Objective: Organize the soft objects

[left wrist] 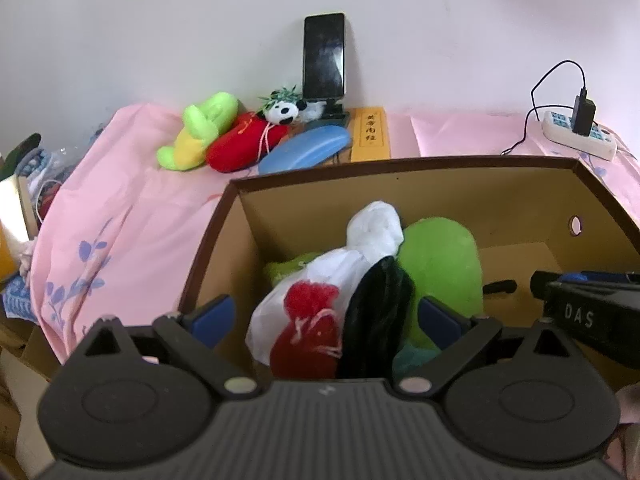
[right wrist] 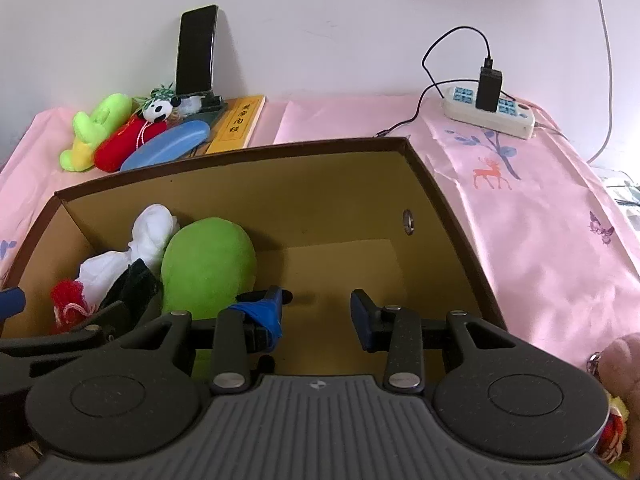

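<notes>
In the left end of the one cardboard box (right wrist: 440,200) lie one big green plush (right wrist: 208,264), one white bag (left wrist: 320,276) and one black thing. Three small toys (right wrist: 116,136) sit at the pink cloth's (right wrist: 540,220) back edge. The left gripper (left wrist: 328,316) and right gripper (right wrist: 318,316) both hang wide apart over the box, holding nothing.

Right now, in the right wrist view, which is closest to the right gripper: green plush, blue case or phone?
From the right gripper:
1. Green plush, in the box, left.
2. Blue case, behind the box.
3. Phone, against the wall.
</notes>
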